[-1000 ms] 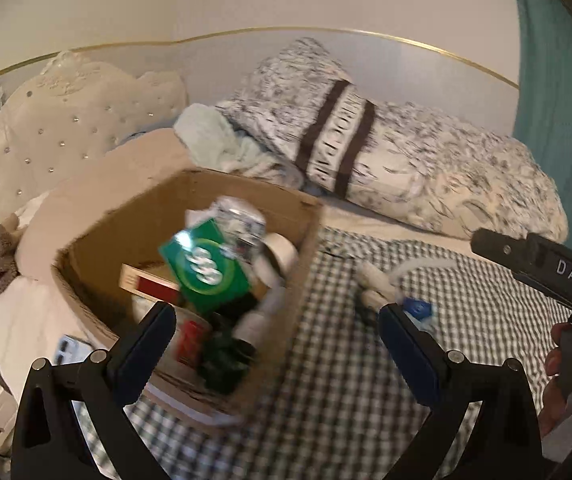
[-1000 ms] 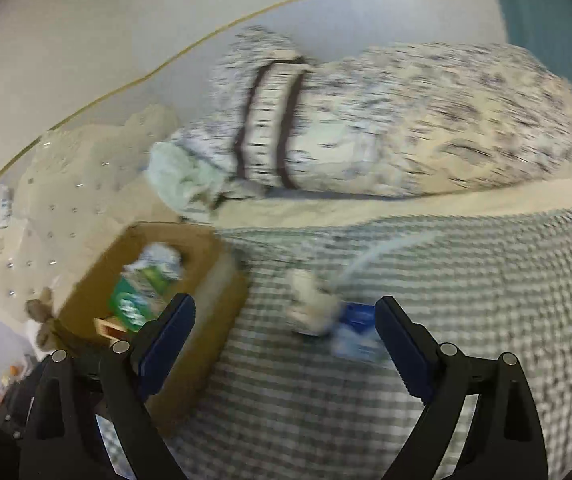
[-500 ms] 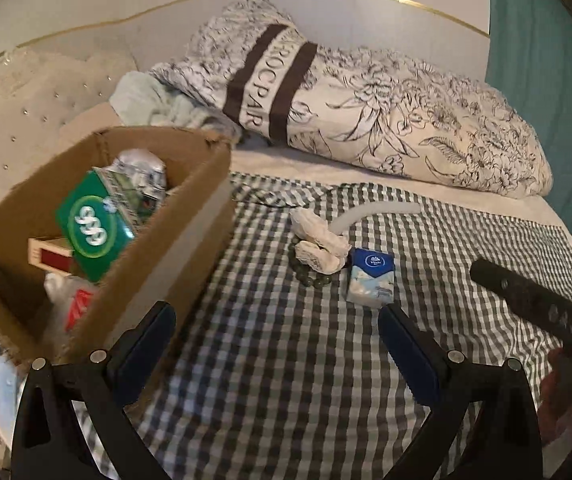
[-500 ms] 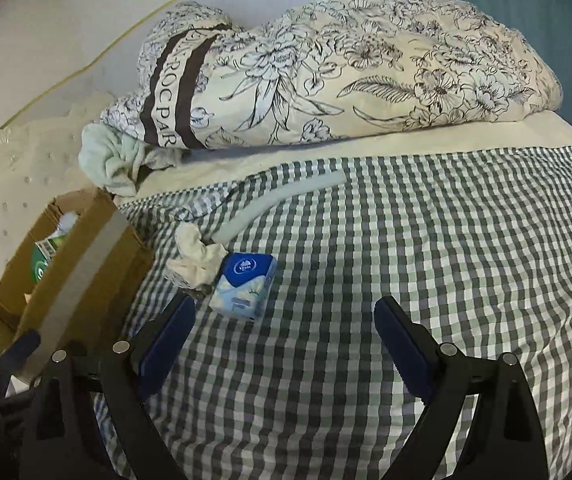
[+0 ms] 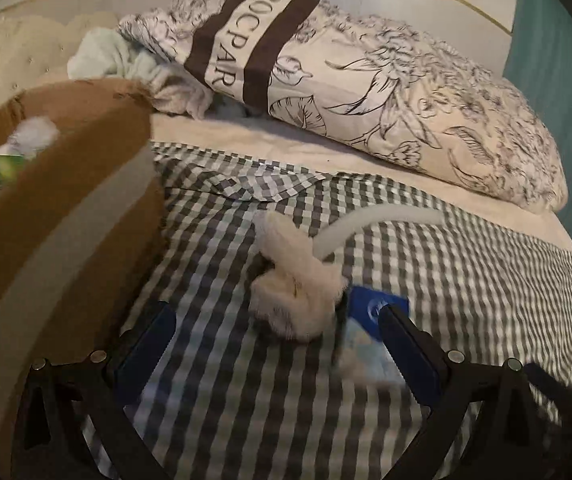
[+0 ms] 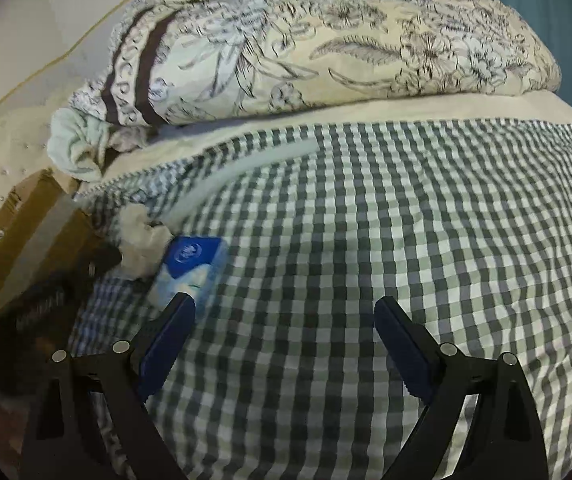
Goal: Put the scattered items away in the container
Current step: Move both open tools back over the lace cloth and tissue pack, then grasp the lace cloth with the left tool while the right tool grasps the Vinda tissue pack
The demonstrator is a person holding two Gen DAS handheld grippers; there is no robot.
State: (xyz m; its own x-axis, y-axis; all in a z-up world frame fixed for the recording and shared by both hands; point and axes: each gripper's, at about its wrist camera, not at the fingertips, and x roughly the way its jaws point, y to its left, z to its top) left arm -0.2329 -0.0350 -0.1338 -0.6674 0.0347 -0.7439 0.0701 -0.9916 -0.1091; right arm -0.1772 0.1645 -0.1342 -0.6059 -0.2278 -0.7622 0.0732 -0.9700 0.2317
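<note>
A fluffy cream cloth bundle (image 5: 294, 292) lies on the checked bedspread, just ahead of my open left gripper (image 5: 277, 352), whose fingers stand either side of it and short of touching. A blue and white tissue pack (image 5: 370, 336) lies right beside the bundle, partly behind my right-hand finger. A pale grey curved strip (image 5: 366, 228) runs out from behind the bundle. The cardboard box (image 5: 57, 208) stands at the left with items inside. In the right wrist view the tissue pack (image 6: 191, 268) and the bundle (image 6: 141, 244) lie left of my open, empty right gripper (image 6: 286, 340).
A large floral pillow (image 5: 386, 92) and a mint green cloth (image 5: 105, 52) lie along the headboard behind the items. The box (image 6: 33, 232) stands at the far left in the right wrist view. Checked bedspread (image 6: 406, 240) stretches to the right; a teal curtain (image 5: 558, 60) hangs at the right edge.
My left gripper has swung right from over the box and come down close to the cream bundle and tissue pack. My right gripper has moved nearer the bed surface, with the pack now by its left finger.
</note>
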